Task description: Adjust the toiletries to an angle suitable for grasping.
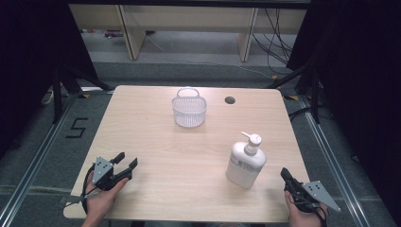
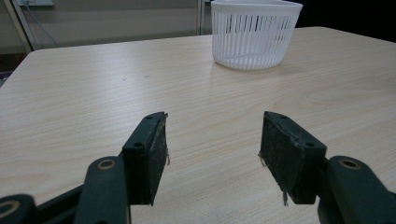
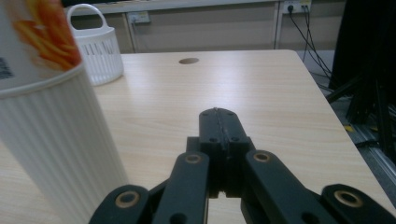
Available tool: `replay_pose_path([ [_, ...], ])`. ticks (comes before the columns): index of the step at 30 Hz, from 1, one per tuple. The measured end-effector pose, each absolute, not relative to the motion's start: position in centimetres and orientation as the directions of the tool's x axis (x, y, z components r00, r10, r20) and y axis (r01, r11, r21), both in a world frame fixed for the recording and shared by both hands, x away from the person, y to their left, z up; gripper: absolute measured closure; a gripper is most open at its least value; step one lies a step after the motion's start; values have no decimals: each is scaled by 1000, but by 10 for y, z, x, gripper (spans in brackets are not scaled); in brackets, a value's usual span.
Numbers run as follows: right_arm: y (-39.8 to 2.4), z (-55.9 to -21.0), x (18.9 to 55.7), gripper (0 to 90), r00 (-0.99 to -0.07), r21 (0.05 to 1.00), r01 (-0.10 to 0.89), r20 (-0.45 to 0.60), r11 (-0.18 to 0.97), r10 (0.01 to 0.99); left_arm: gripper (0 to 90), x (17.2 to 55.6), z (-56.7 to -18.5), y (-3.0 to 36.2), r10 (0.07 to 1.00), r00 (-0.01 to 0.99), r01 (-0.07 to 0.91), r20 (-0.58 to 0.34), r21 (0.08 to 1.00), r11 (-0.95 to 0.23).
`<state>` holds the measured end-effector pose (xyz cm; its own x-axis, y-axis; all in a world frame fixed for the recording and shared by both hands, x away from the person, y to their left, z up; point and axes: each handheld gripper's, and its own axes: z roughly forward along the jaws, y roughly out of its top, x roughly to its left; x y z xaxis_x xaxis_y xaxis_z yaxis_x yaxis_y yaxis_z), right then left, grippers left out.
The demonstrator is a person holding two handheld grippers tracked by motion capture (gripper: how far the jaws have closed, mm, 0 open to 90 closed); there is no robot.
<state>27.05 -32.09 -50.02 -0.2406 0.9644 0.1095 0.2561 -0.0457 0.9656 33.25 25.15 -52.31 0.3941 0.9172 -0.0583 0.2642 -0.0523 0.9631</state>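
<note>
Bottle-wise, your right gripper (image 1: 286, 175) is nearer: the upright white plastic pump bottle (image 1: 245, 163) stands just to its left; jaws pressed together, left gripper (image 1: 126, 161) gaping, empty.

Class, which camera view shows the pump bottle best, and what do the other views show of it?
The high view shows the pump bottle best: whole, upright on the table, from pump head to base. The right gripper view catches just part of its ribbed white side and label, close and blurred, left of the right gripper. The left gripper view looks toward the basket instead.
</note>
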Motion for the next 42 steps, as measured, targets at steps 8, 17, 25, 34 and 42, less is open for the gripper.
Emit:
replay_pose_path([
  [8, -299, -492, 263, 900, -287, 965, 259, 104, -28, 952, 403, 334, -524, 251, 919, 389, 266, -61, 963, -49],
  [17, -279, -471, 249, 900, -372, 967, 248, 42, 56, 927, 401, 334, -523, 251, 919, 388, 285, -65, 957, -53],
  [25, -267, -462, 243, 900, -401, 970, 240, 59, 42, 914, 400, 335, -523, 250, 922, 383, 290, -60, 955, -58],
  [34, -252, -458, 244, 900, -449, 972, 226, 48, 62, 892, 397, 334, -523, 251, 921, 384, 290, -62, 955, -56],
  [42, -251, -455, 255, 900, -425, 970, 228, 19, 87, 905, 395, 334, -523, 250, 921, 386, 289, -58, 956, -61],
])
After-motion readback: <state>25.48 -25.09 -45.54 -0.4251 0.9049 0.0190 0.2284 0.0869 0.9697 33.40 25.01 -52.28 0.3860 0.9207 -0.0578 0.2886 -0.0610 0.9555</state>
